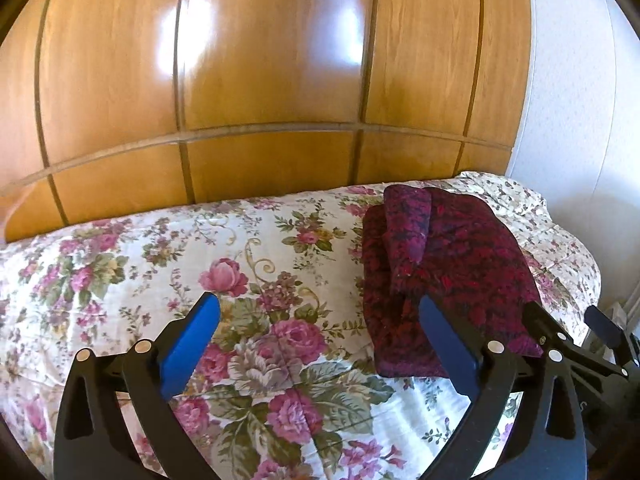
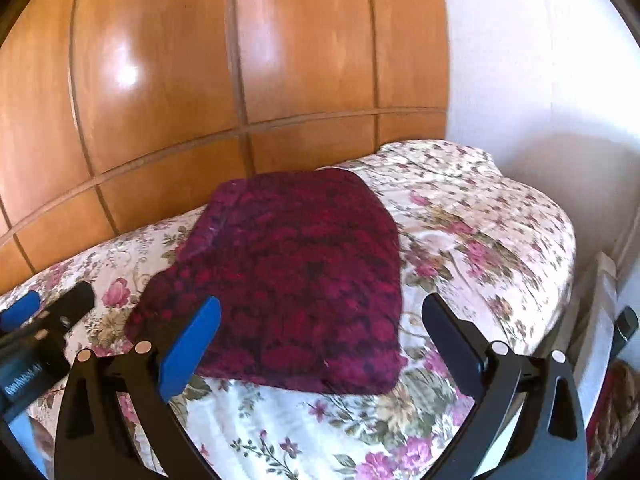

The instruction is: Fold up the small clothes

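Left wrist view
Left gripper: the black left gripper with blue pads (image 1: 320,312) fills the bottom of the frame, its jaws spread wide with nothing between them.
Garment: a dark red and purple patterned knit garment (image 1: 448,276) lies folded on the right of the frame, with one narrower strip doubled over its upper left part.
Relation: the right-hand blue pad stands in front of the garment's lower edge; I cannot tell whether they touch.
Bed: a cream bedspread printed with pink roses and green leaves (image 1: 160,264) covers the bed across the middle and lower frame.
Right gripper: part of the black right gripper (image 1: 604,330) shows at the right edge, just past the garment.
Background: glossy brown wooden panels with grooves (image 1: 260,60) fill the top; a white wall (image 1: 572,100) stands at upper right.

Right wrist view
Right gripper: its jaws are spread wide and hold nothing (image 2: 320,312), low in the frame.
Garment: the folded garment (image 2: 296,272) lies flat on the bedspread (image 2: 480,240) at frame centre, a rough rectangle; the left pad overlaps its lower left corner in the picture.
Left gripper: its black and blue tip (image 2: 52,312) shows at the left edge, beside the garment.
Background: wooden panels (image 2: 200,60) upper left, white wall (image 2: 540,60) upper right.
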### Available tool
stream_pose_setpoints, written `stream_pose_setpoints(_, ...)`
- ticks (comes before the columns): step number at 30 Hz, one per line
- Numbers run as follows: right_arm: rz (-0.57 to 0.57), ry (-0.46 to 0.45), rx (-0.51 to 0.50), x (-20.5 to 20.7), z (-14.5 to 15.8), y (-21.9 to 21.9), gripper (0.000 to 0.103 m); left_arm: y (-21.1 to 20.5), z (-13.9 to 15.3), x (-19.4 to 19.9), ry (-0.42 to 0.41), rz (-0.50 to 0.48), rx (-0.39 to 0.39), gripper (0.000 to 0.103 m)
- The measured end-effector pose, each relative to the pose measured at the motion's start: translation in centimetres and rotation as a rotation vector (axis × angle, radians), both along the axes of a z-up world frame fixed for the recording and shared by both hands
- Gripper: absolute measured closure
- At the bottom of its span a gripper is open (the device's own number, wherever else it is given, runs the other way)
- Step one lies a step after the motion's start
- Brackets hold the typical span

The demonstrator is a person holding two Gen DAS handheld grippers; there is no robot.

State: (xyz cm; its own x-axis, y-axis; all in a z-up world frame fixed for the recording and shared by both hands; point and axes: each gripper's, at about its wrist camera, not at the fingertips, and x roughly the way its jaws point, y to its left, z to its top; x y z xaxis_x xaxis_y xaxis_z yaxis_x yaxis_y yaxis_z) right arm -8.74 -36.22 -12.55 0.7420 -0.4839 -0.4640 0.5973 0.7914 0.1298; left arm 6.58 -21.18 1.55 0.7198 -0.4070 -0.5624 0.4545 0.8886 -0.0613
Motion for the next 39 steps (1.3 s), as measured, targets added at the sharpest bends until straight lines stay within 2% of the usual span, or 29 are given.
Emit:
stream_pose_setpoints(15,-0.009,0.009,0.028,-1.2,-0.7,0.1,0.002,0.5,0.6,-1.5,-0.016,-0.013,0.017,0.004)
stream_pose_setpoints(39,0.008,0.006,0.037,-1.0,-0.8,0.4,0.002,0.7,0.4,-1.2,-0.020,0.007,0.037,0.004)
